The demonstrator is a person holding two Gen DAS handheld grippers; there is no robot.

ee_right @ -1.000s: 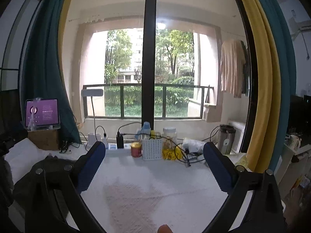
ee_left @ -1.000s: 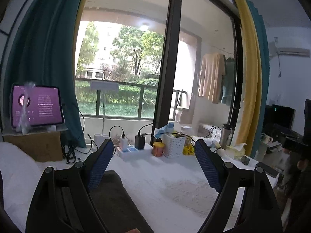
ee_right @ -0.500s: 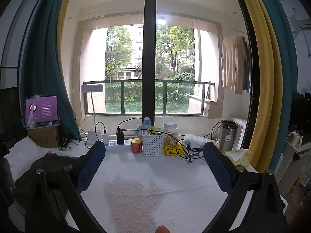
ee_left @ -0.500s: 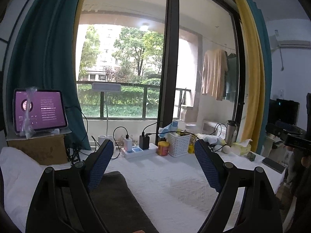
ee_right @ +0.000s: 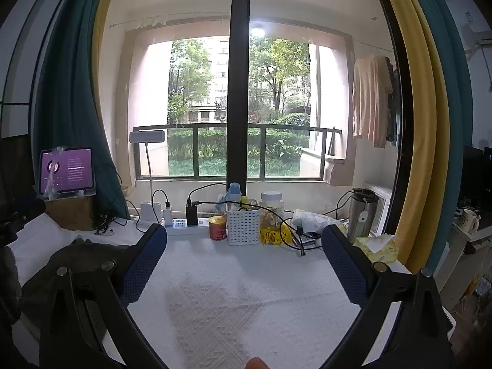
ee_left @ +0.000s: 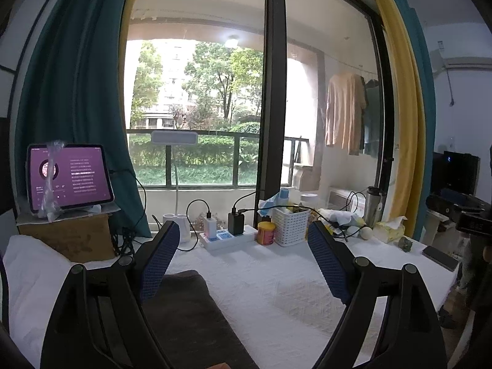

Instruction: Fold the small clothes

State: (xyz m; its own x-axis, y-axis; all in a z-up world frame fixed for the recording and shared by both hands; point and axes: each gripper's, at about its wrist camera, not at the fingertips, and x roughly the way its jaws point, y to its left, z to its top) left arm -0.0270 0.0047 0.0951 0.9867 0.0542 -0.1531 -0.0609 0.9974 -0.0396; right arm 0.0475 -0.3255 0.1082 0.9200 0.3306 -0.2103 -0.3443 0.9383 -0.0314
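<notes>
- Two grippers are held above a table covered with a white textured cloth (ee_right: 233, 301); the left gripper (ee_left: 243, 264) and the right gripper (ee_right: 244, 264) both have their blue-padded jaws spread wide, and nothing is between them.
- One dark garment (ee_left: 190, 316) lies flat at the near left part of the table, under the left finger of the left gripper; in the left wrist view its long axis runs from the near edge toward the far left corner. In the right wrist view the same garment (ee_right: 77, 255) looks like a crumpled heap near the left edge.
- Writing: the tablet (ee_left: 69, 180) on a brown box at the far left corner shows a purple screen with white text lines, too small to read. The red and yellow can (ee_right: 217, 228) has a label, but I cannot read it.
- Along the far edge stand a white power strip (ee_left: 229, 236) with chargers, a white basket (ee_right: 243, 226) and a steel flask (ee_right: 363, 213).
</notes>
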